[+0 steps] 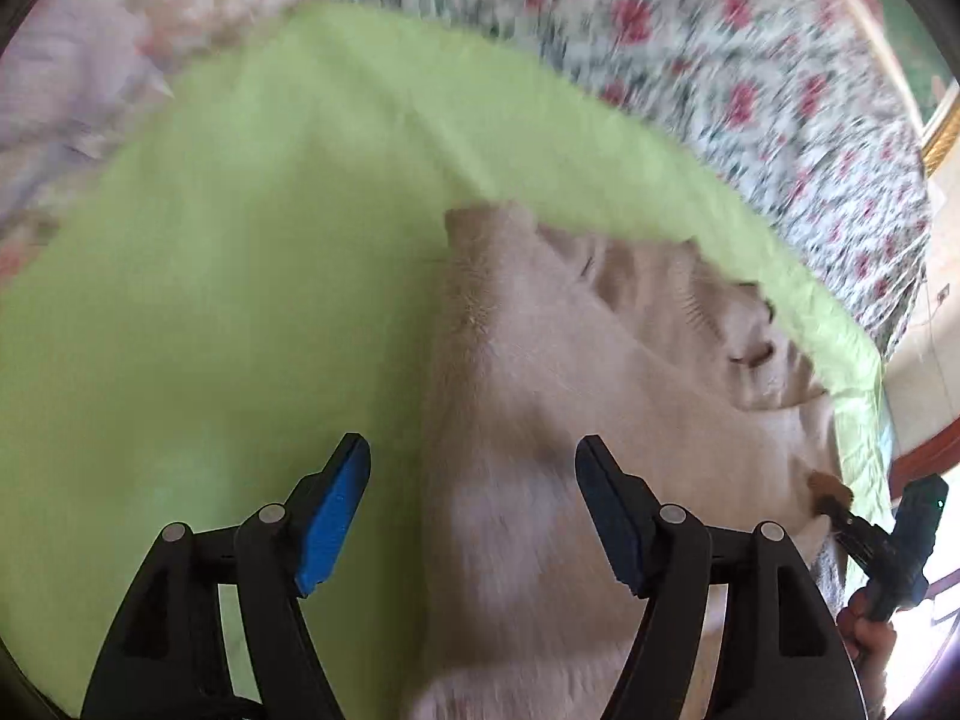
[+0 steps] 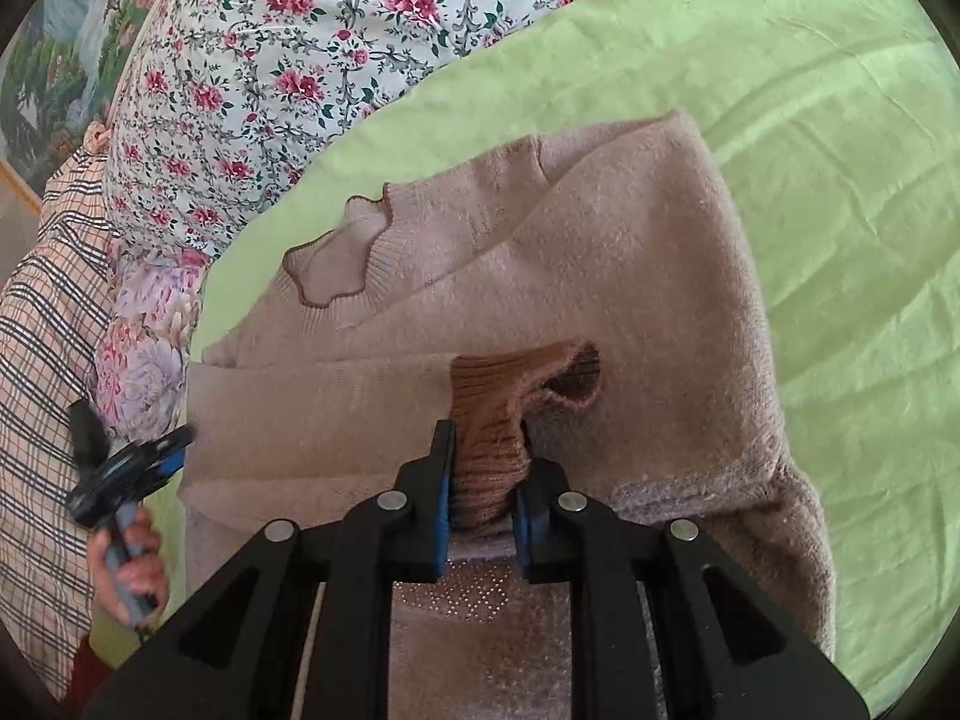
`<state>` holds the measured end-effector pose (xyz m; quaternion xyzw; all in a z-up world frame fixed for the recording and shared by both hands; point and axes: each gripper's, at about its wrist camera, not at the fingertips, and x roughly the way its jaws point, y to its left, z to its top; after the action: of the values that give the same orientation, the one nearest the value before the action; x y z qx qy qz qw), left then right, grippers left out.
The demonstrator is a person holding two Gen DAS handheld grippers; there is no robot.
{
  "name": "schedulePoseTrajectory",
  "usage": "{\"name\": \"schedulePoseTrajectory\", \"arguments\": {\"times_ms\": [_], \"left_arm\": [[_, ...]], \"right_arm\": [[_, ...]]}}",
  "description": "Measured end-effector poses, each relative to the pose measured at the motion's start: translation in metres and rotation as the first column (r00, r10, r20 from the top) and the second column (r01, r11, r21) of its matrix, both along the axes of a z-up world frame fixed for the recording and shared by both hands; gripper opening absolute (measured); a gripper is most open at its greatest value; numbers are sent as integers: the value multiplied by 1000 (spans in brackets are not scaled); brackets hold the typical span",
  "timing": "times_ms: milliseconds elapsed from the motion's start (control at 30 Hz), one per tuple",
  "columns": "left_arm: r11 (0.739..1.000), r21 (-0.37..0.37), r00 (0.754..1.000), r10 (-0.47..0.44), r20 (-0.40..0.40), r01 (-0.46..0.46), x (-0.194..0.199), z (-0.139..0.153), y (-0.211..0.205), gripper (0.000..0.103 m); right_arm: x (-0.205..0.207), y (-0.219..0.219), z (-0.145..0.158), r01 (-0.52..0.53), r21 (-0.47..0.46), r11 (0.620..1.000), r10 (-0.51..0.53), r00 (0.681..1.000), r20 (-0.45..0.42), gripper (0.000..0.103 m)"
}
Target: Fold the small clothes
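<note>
A small pale pink knit sweater lies on a light green sheet. It has a scalloped collar at the left and a brown ribbed cuff. My right gripper is shut on that cuff, over the sweater's body. In the left wrist view the sweater is blurred. My left gripper is open and empty above the sweater's left edge. The left gripper also shows in the right wrist view, and the right gripper shows in the left wrist view.
A floral bedspread lies beyond the green sheet. A plaid cloth and a flowered pillow lie at the left. A framed picture hangs at the far left.
</note>
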<state>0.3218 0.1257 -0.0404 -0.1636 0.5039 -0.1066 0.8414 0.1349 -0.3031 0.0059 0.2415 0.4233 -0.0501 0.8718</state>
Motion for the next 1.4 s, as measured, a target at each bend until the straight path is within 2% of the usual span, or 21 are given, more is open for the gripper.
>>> {"name": "schedulePoseTrajectory", "arguments": {"times_ms": [67, 100, 133, 167, 200, 233, 300, 400, 433, 467, 500, 567, 700, 800, 867, 967, 1033, 1100, 1167, 1233, 1400], "left_arm": [[1000, 10, 1000, -6, 28, 6, 7, -3, -1, 69], [1000, 29, 998, -13, 56, 11, 7, 0, -3, 43], [999, 38, 997, -25, 73, 22, 5, 3, -5, 10], [999, 30, 996, -24, 89, 22, 2, 6, -5, 11], [999, 32, 993, -18, 117, 15, -3, 10, -5, 12], [999, 42, 992, -19, 127, 14, -5, 10, -5, 19], [997, 71, 995, -2, 96, -5, -3, 3, -6, 32], [999, 29, 997, 21, 80, -23, 2, -2, -2, 35], [999, 24, 996, 26, 83, -28, 4, -1, -1, 34], [999, 32, 996, 28, 88, -31, 4, 0, -1, 29], [998, 44, 994, 31, 101, -36, 4, 1, -3, 11], [996, 82, 992, 36, 125, -46, 2, 4, -4, 9], [983, 176, 989, 17, 145, -43, 3, 2, -14, 9], [976, 214, 990, 3, 142, -34, 2, 5, -18, 10], [973, 228, 990, 2, 140, -34, -7, 11, -18, 16], [971, 239, 989, -16, 149, -20, -34, 24, -18, 17], [976, 220, 987, -28, 159, -8, -60, 32, -17, 28], [981, 194, 986, -33, 162, 1, -91, 39, -15, 34], [986, 166, 986, -38, 163, 10, -126, 43, -13, 39], [988, 155, 988, -42, 152, 18, -159, 43, -10, 52], [994, 102, 994, -47, 100, 36, -237, 37, -1, 53]], "right_arm": [[1, 2, 1, -16, -14, 1000, 16, 1000, 0, 16], [0, 4, 5, -21, -24, 999, 22, 1000, 11, 16], [-4, 7, 15, -27, -48, 999, 29, 998, 52, 14], [-11, 12, 33, -36, -89, 995, 48, 989, 141, 14], [-14, 15, 42, -33, -117, 993, 54, 983, 174, 14], [-16, 17, 48, -21, -150, 989, 49, 982, 183, 14], [-9, 15, 43, -23, -174, 984, 46, 991, 128, 14], [1, 12, 20, -39, -169, 985, 45, 999, 27, 14], [2, 12, 14, -41, -169, 985, 43, 999, 10, 14], [1, 11, 11, -37, -171, 985, 38, 999, 3, 14], [-3, 9, 11, -24, -164, 986, 27, 999, 18, 14], [-6, 6, 11, -1, -174, 985, 6, 1000, 25, 14], [-6, 2, -4, 0, -188, 982, -10, 999, -50, 14], [-12, 0, 3, 39, -218, 975, -52, 997, -52, 14], [-24, -4, 13, 78, -259, 963, -94, 994, -51, 16], [-46, -9, 26, 92, -209, 974, -100, 995, -25, 17], [-62, -6, 35, 83, -200, 976, -88, 996, -18, 17], [-77, 1, 41, 65, -193, 979, -68, 998, -13, 20], [-96, 12, 47, 34, -183, 982, -36, 999, -8, 40], [-119, 24, 54, -3, -180, 984, 4, 1000, 5, 47], [-171, 36, 58, -27, -126, 992, 28, 1000, 8, 47]]}}
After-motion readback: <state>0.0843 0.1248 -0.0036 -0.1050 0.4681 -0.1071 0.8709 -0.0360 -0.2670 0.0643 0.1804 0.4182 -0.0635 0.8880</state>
